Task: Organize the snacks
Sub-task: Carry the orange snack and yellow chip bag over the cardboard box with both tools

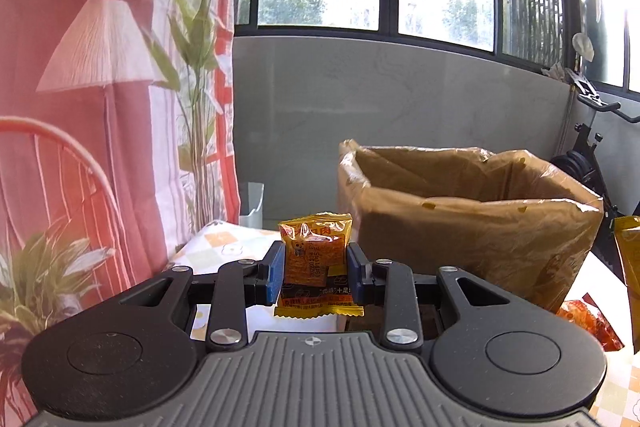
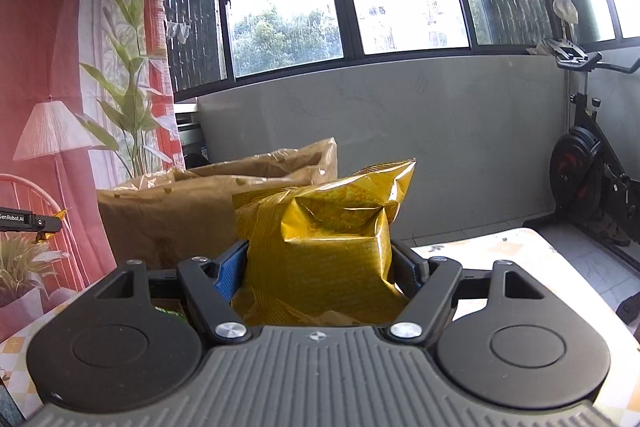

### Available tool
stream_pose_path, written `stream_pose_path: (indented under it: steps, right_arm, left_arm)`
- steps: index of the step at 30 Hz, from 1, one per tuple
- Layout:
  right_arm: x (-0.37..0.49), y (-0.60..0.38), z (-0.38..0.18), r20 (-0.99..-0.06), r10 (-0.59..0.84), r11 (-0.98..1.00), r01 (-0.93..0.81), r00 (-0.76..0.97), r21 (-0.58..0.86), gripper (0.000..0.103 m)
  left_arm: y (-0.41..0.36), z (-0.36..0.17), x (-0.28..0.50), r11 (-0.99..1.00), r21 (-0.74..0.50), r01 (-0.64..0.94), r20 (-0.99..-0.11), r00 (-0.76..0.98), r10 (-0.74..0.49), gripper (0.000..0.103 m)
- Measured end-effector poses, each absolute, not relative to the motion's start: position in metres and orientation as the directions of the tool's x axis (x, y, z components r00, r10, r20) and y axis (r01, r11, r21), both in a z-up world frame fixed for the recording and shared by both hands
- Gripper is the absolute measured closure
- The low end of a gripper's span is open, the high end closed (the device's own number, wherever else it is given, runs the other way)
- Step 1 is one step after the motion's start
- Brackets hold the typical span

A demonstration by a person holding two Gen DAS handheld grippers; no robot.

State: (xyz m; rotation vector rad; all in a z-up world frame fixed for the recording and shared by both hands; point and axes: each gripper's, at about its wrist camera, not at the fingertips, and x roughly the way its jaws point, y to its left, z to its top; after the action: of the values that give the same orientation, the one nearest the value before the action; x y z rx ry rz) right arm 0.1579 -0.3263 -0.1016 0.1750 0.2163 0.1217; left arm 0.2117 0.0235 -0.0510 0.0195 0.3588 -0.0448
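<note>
— What did the left gripper (image 1: 315, 273) hold?

— It held a small orange packet (image 1: 314, 259). Its two blue pads (image 1: 274, 277) were narrow and pressed the packet from both sides. The packet stood upright in the lower middle of the left wrist view, lifted above the table (image 1: 218, 243) with the checked cloth.

— And what was to the right of it?

— A brown box (image 1: 472, 223) with an open top, wrapped in shiny tape, filled the middle right of that frame. At the lower right edge lay some red packets (image 1: 592, 323), near the foot of the box.

— And the right gripper (image 2: 320, 267)?

— It gripped a big golden bag (image 2: 324, 247), crumpled at its top. The bag filled the gap between the fingers in the centre of the right wrist view. Only the blue pad (image 2: 230, 273) on the left was clear to see; the other was mostly hidden by the bag.

— Where was the box there?

— Behind the bag, in the middle left of the frame. At the far left edge, the tip of the left gripper showed with a bit of orange wrapper.
</note>
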Motion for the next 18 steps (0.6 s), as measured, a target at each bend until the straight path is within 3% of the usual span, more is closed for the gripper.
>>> stream_pose_path:
  steps: [7, 18]
  right_arm:
    - [0.185, -0.321, -0.068, -0.089, 0.143, 0.969, -0.122, 0.986, 0.213, 0.028]
    - [0.261, -0.305, -0.038, -0.057, 0.192, 0.967, -0.179, 0.980, 0.183, 0.028]
  left_arm:
    - [-0.001, -0.019, 0.240, 0.995, -0.029, 0.100, -0.282, 0.954, -0.104, 0.069]
    - [-0.034, -0.008, 0.300, 0.984, -0.032, 0.174, -0.297, 0.939, -0.176, 0.069]
